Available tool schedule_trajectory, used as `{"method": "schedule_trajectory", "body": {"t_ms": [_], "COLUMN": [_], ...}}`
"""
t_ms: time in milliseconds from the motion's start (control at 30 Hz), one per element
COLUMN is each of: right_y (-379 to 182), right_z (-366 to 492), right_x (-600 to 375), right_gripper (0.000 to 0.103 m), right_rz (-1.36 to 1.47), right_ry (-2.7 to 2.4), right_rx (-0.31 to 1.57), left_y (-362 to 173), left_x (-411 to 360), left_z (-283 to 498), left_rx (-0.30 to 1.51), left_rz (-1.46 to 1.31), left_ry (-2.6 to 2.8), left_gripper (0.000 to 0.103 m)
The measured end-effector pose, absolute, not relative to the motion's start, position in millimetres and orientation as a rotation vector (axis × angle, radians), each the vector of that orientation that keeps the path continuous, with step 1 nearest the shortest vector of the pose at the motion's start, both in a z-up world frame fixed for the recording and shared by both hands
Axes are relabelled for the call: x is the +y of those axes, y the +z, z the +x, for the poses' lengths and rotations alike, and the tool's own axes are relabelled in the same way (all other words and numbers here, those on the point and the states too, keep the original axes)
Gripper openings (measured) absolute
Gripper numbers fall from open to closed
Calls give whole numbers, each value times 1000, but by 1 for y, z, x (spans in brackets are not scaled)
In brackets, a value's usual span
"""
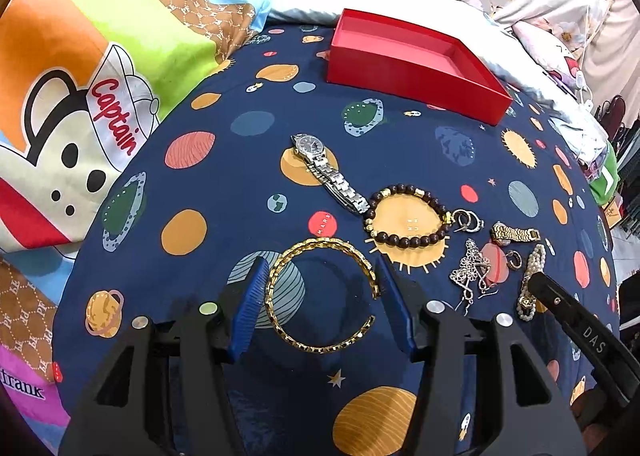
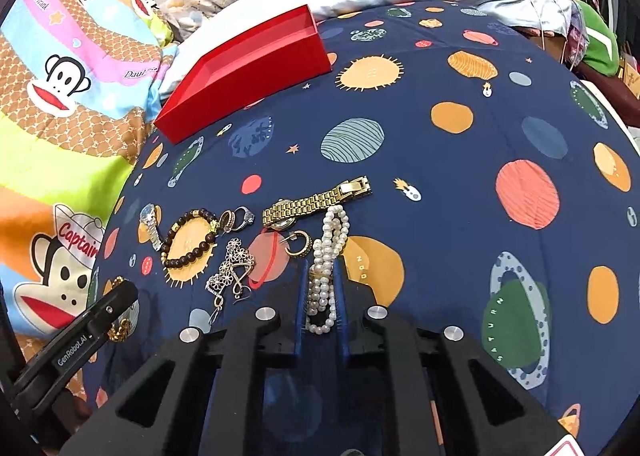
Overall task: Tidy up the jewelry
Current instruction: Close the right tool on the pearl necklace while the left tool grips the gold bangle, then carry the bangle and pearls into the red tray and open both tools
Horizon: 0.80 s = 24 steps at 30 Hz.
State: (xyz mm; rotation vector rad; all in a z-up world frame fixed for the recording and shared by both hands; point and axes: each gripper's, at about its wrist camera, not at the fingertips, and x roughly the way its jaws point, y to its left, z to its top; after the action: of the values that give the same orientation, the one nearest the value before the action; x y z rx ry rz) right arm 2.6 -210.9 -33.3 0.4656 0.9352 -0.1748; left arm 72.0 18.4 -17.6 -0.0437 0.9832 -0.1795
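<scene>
Left wrist view: the open gold chain-link bangle (image 1: 320,296) is lying on the navy planet-print bedspread (image 1: 224,104), sitting between the spread blue fingers of the left gripper (image 1: 322,280); neither finger (image 1: 256,288) is touching it, so nothing is being gripped yet. Right wrist view: the right gripper (image 2: 322,276) is pinching the white pearl bracelet (image 2: 326,272), fingers closed down on the strands, with the bracelet resting on the bedspread.

Lying loose nearby: silver steel-link wristwatch (image 1: 326,172), dark wooden-bead bracelet (image 1: 404,216), pair of silver rings (image 1: 468,221), gold link wristwatch (image 2: 312,204), silver filigree flower earrings (image 2: 232,268), gold hoop earring (image 2: 298,244).

The shallow red cardboard box (image 1: 408,64) is standing well apart at the far edge, showing nothing inside.

Judgement: sorting is barely starting; every piece remains outside the box.
</scene>
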Motion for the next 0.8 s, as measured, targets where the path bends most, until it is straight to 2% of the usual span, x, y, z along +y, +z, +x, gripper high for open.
{"method": "schedule_trajectory", "body": {"t_ms": [433, 667, 800], "right_y": [12, 51, 71], "right_z": [2, 59, 124], "right_x": [-218, -238, -258], "right_gripper": [11, 11, 11], "right_rz": [385, 343, 331], "right_ry": [-134, -48, -2], "right_rx": [848, 772, 731], "left_y": [16, 61, 80], "left_x": [13, -14, -35], "left_z": [85, 141, 194], "left_rx": [927, 834, 789], "left_rz": [-64, -51, -40], "left_ry": [-270, -355, -372], "left_gripper": [53, 54, 54]}}
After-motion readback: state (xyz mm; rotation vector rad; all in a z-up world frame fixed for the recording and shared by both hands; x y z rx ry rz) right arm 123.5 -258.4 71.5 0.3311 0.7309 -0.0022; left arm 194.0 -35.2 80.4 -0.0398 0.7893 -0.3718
